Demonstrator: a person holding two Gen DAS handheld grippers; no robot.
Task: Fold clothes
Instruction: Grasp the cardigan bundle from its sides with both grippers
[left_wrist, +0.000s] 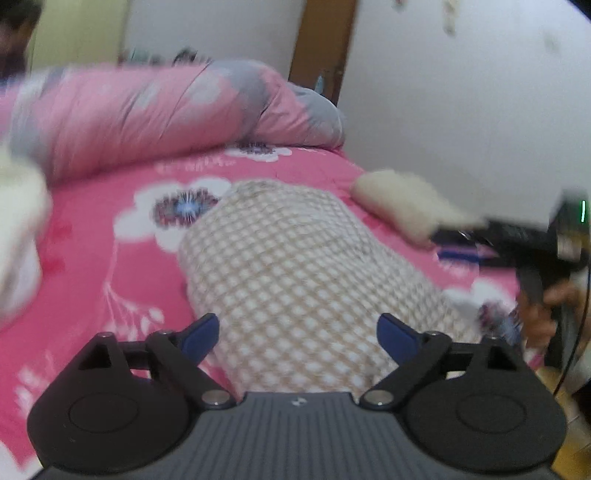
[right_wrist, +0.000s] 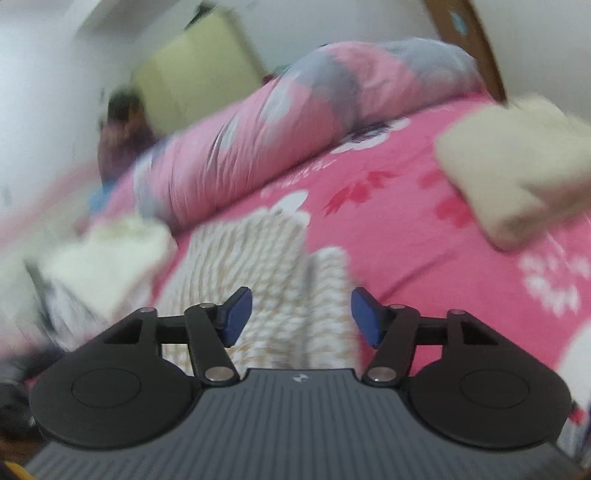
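A beige-and-white checked garment (left_wrist: 295, 266) lies in a folded bundle on the pink flowered bed sheet (left_wrist: 92, 258). My left gripper (left_wrist: 297, 338) is open and empty, its blue pads just above the garment's near end. In the right wrist view the same garment (right_wrist: 266, 258) lies ahead of my right gripper (right_wrist: 301, 317), which is open and empty above its near edge. The right gripper's body also shows in the left wrist view (left_wrist: 535, 243), held by a hand at the right. Both views are blurred.
A rolled pink and grey quilt (left_wrist: 147, 114) lies along the far side of the bed. A cream fluffy folded item (left_wrist: 402, 206) sits at the right near the wall, seen also in the right wrist view (right_wrist: 517, 173). Another white fluffy piece (right_wrist: 107, 266) lies at the left. A person (right_wrist: 122, 133) sits beyond the bed.
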